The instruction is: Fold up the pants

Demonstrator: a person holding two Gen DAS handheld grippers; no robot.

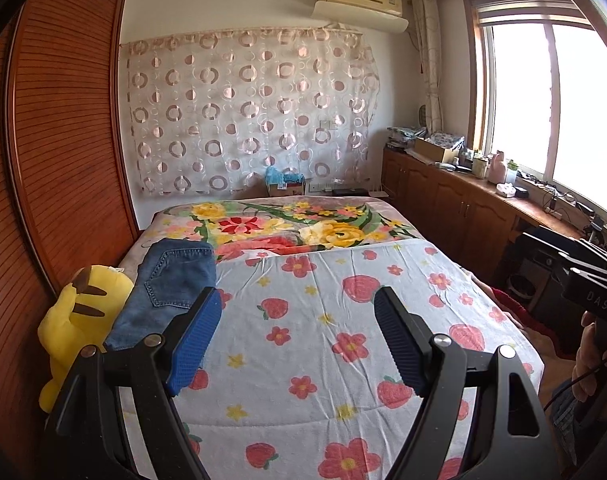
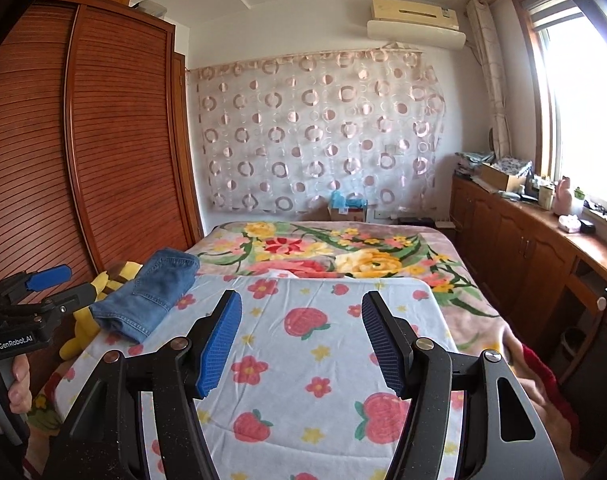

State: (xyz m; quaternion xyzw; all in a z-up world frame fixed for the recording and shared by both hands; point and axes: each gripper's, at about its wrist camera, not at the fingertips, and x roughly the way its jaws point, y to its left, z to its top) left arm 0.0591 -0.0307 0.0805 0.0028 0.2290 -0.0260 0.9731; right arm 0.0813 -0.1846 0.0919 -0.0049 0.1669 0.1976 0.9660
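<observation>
"DAS" on right gripper (image 1: 593, 300); "GenRobot.AI" on left gripper (image 2: 15, 342)

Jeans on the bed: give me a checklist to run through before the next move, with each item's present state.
1. Jeans folded into a compact stack: ok.
2. Jeans resting on the strawberry sheet, at its left edge: ok.
3. Left gripper open, nothing between its fingers: ok.
4. Right gripper open and empty: ok.
5. Jeans clear of the yellow plush toy: not ok, they lie against it.
6. Fold edges lined up underneath: cannot tell.
</observation>
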